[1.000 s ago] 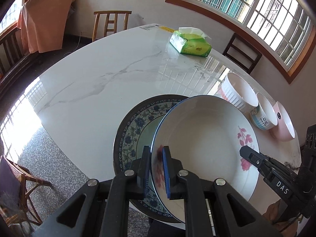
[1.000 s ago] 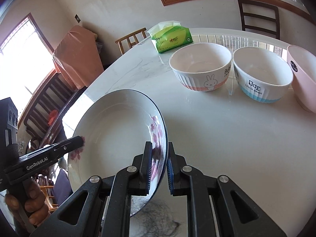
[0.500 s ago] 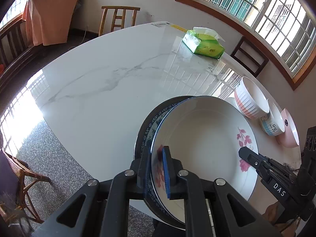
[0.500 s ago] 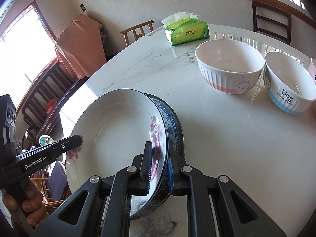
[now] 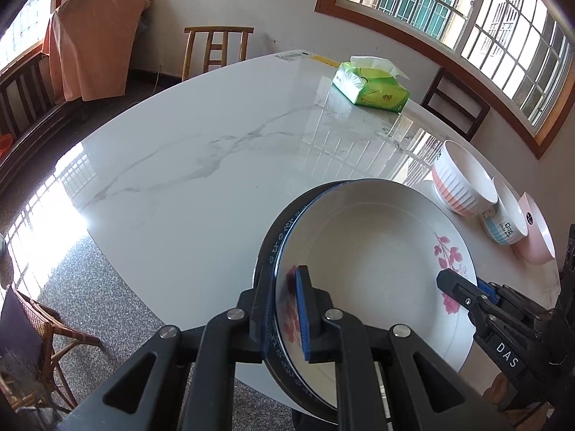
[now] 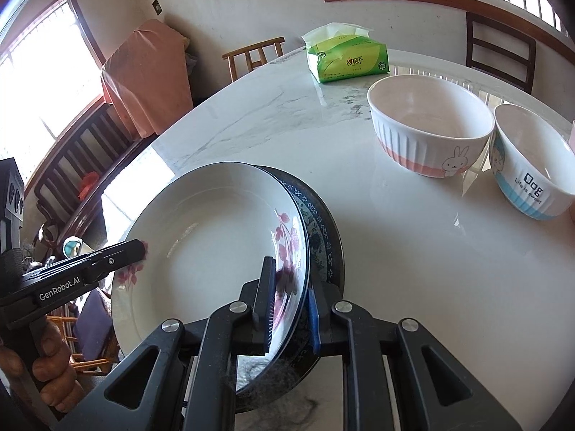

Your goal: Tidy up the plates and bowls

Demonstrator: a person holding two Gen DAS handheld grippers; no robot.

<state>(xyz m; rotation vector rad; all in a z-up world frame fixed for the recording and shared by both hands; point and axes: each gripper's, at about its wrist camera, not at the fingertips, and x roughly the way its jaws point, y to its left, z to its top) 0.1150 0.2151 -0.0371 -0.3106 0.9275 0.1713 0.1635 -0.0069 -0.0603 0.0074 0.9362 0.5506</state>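
White floral plate [image 5: 373,262], low in frame, pinched at opposite rims by left gripper [image 5: 284,309] and right gripper [image 6: 291,309], over one blue-patterned plate [image 6: 320,230]; three bowls and a tissue pack [image 5: 370,88] beyond.

Two plates sit stacked on the tabletop [image 5: 201,165]: a white plate [image 5: 373,269] with pink flowers on top of a dark blue-patterned plate [image 6: 323,237]. To the right of that stack stand three bowls in a row: a ribbed bowl [image 6: 429,124] with a rabbit nearest the plates, then a blue-banded bowl [image 6: 532,165], then a pink bowl [image 5: 537,230] farthest from them. Beyond the plates lies one green tissue pack [image 5: 370,86], three chairs stand around the tabletop's far edge, and two claws, the left claw [image 5: 285,309] and the right claw [image 6: 289,305], meet at the plates.
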